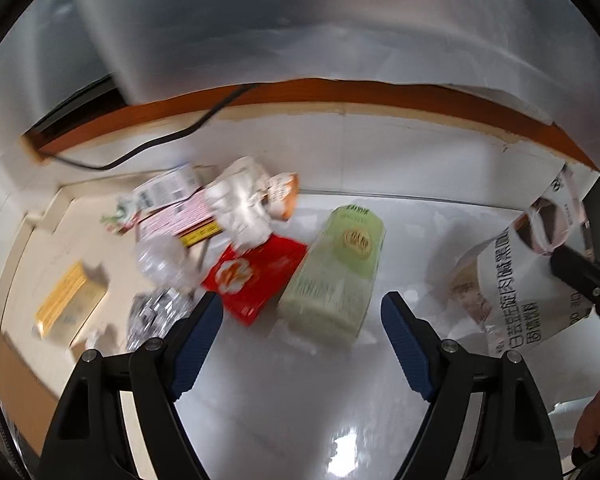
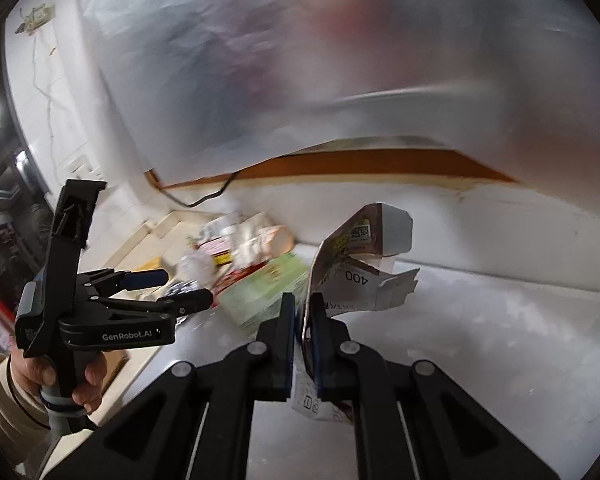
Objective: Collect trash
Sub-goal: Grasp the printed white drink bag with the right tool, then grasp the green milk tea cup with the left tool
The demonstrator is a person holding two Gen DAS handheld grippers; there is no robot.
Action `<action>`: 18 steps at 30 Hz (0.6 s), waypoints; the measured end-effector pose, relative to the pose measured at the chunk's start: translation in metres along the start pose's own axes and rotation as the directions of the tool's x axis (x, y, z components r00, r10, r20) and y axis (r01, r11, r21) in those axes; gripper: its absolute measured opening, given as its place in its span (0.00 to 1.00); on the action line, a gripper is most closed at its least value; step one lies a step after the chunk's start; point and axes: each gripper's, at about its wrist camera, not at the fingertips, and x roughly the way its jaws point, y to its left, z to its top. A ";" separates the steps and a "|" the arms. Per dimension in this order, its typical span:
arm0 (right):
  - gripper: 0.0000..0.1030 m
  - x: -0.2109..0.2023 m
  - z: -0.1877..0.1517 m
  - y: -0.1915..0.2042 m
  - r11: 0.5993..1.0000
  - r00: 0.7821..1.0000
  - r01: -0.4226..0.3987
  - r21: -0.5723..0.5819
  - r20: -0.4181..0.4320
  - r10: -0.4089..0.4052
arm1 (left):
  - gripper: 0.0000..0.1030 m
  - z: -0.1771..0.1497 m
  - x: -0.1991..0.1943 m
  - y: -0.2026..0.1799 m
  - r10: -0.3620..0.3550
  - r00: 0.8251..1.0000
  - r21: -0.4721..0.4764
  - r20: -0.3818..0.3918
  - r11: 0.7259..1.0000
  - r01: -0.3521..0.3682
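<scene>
Over on the far left, a yellow box (image 1: pixel 70 306) sits alone on the cream ledge, well apart from the rest, so it is the piece most likely to be forgotten. Next along, the heap of trash lies against the wall: a crushed clear bottle (image 1: pixel 162 258), a pink-labelled box (image 1: pixel 180 216), a wad of white crumpled paper (image 1: pixel 240 208) and a red packet (image 1: pixel 256 276), all overlapping. Pull one out carelessly and its neighbours will probably slide or roll off the ledge. A black cable (image 1: pixel 148 146) trails just behind the heap and could snag.

The left tongs (image 1: pixel 302 320) hang wide open with nothing in them, pointed at the green pack (image 1: pixel 334 276) lying on the white worktop (image 1: pixel 300 420). That pack looks soft and broad; I judge the open jaws may only pinch its skin and let it slip. The surface seems glossy, perhaps wet, though the blur makes that hard to call.

To the right, the right tongs (image 2: pixel 302 316) are closed on a flattened carton (image 2: pixel 360 264), held up off the worktop by its lower edge. The grip is thin, and the loose flaps could catch on the translucent plastic bag (image 2: pixel 340 80) hanging above, twisting the carton free before it goes in.
</scene>
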 end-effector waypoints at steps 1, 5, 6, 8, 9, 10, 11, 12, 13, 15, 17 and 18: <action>0.07 0.002 0.002 -0.003 1.000 1.000 0.009 -0.002 0.006 -0.009 | 0.77 0.005 0.007 -0.003 -0.010 1.000 0.011 -0.009 1.000 0.010; 0.07 0.010 0.008 -0.014 1.000 1.000 0.015 0.008 0.014 -0.015 | 0.77 0.021 0.042 -0.013 -0.020 0.996 0.070 -0.085 0.997 0.026; 0.07 0.012 0.008 -0.016 1.000 1.000 0.016 0.011 0.012 -0.016 | 0.77 0.022 0.049 -0.015 -0.018 0.995 0.080 -0.100 0.996 0.026; 0.07 0.018 0.010 -0.020 1.000 1.000 0.017 0.021 0.006 -0.017 | 0.77 0.025 0.063 -0.018 -0.011 0.991 0.094 -0.135 0.995 0.024; 0.07 0.020 0.011 -0.022 1.000 1.000 0.016 0.024 0.003 -0.017 | 0.77 0.027 0.071 -0.020 -0.007 0.988 0.096 -0.157 0.995 0.023; 0.07 0.022 0.011 -0.024 0.999 1.000 0.016 0.028 -0.001 -0.016 | 0.77 0.028 0.077 -0.020 -0.006 0.985 0.095 -0.170 0.995 0.023; 0.07 0.024 0.011 -0.026 0.999 1.000 0.016 0.032 -0.003 -0.016 | 0.77 0.029 0.083 -0.020 -0.019 0.982 0.088 -0.186 0.995 0.036; 0.07 0.024 0.011 -0.027 0.999 1.000 0.015 0.033 -0.005 -0.015 | 0.77 0.030 0.087 -0.021 -0.028 0.981 0.083 -0.192 0.996 0.045; 0.07 0.026 0.011 -0.027 0.999 1.000 0.014 0.032 -0.008 -0.014 | 0.77 0.031 0.090 -0.021 -0.030 0.981 0.081 -0.193 0.996 0.046; 0.07 0.025 0.007 -0.028 0.999 1.000 0.013 0.030 -0.011 -0.013 | 0.65 0.030 0.093 -0.024 -0.025 0.979 0.087 -0.201 0.995 0.043; 0.07 0.026 0.007 -0.030 0.999 1.000 0.012 0.033 -0.014 -0.012 | 0.60 0.027 0.099 -0.029 -0.007 0.976 0.098 -0.217 0.995 0.029; 0.07 0.026 0.008 -0.029 0.999 1.000 0.011 0.033 -0.015 -0.010 | 0.60 0.026 0.097 -0.030 -0.004 0.978 0.100 -0.208 0.995 0.026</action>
